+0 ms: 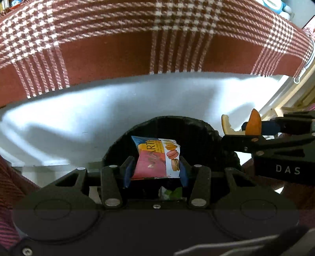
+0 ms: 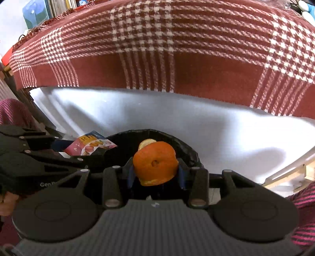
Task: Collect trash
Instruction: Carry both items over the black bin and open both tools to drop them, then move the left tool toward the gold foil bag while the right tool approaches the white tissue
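My left gripper (image 1: 155,171) is shut on a colourful snack wrapper (image 1: 157,157) printed with macarons, held over the mouth of a black-lined bin (image 1: 196,126). In the right wrist view the same wrapper (image 2: 90,146) shows at the left, above the bin's rim (image 2: 189,149). My right gripper (image 2: 156,173) is shut on a piece of orange peel (image 2: 155,162), pale pith showing behind it, also over the bin. From the left wrist view the peel (image 1: 254,124) sticks up from the right gripper (image 1: 248,128) at the right. A green-white scrap (image 1: 171,194) lies deep in the bin.
A red and white checked blanket (image 1: 157,39) hangs over furniture behind the bin, its hem above the white floor (image 1: 78,118). A pale wooden frame (image 2: 291,177) stands at the right. Striped magenta sleeves (image 2: 303,206) border both views. Books and a blue box (image 2: 37,13) sit far behind.
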The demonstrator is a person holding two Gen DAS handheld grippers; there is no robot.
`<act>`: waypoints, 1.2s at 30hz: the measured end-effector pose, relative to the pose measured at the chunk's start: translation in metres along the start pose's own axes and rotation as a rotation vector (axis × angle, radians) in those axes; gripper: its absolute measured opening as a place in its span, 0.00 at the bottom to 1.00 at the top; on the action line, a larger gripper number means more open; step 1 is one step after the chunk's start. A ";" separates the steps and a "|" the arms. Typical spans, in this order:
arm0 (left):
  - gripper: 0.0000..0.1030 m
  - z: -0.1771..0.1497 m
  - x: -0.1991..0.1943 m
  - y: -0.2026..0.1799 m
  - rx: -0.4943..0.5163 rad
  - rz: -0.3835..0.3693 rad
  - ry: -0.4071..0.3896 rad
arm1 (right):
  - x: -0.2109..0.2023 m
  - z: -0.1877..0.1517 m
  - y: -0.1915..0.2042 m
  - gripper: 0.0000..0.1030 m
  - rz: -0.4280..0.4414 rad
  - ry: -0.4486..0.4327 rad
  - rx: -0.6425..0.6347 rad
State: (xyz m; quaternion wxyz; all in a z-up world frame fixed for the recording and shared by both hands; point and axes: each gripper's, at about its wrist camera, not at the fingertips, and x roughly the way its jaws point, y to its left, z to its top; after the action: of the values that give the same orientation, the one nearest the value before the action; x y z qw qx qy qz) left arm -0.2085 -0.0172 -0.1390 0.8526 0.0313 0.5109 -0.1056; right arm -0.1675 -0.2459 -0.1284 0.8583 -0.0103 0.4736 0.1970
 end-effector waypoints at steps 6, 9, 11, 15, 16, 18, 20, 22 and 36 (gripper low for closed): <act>0.64 0.001 0.003 -0.004 -0.001 0.043 0.001 | -0.001 -0.001 0.000 0.62 -0.005 0.001 -0.007; 0.72 0.001 0.002 -0.005 0.003 0.050 -0.008 | 0.000 0.002 0.003 0.67 -0.008 -0.008 -0.017; 0.75 0.002 0.001 -0.004 -0.004 0.055 -0.008 | -0.002 0.001 0.002 0.69 -0.010 -0.013 -0.018; 0.78 0.006 -0.007 0.003 -0.025 0.049 -0.023 | -0.005 0.004 0.000 0.70 -0.011 -0.024 -0.012; 0.79 0.008 -0.009 0.004 -0.029 0.048 -0.028 | -0.007 0.005 -0.001 0.70 -0.011 -0.028 -0.011; 0.79 0.012 -0.015 0.006 -0.031 0.048 -0.045 | -0.010 0.007 -0.002 0.70 -0.012 -0.040 -0.012; 0.80 0.018 -0.023 0.008 -0.028 0.047 -0.068 | -0.015 0.011 -0.003 0.70 -0.015 -0.055 -0.011; 0.81 0.025 -0.034 0.009 -0.025 0.043 -0.099 | -0.022 0.017 -0.004 0.70 -0.008 -0.078 -0.004; 0.88 0.112 -0.105 0.016 0.014 0.044 -0.394 | -0.082 0.095 -0.016 0.73 -0.051 -0.363 -0.036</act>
State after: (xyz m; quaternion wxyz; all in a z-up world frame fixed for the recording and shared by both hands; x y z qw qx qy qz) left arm -0.1555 -0.0038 0.0057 0.9380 0.0269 0.3324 -0.0945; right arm -0.1240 -0.2681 -0.0116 0.9341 -0.0019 0.3070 0.1824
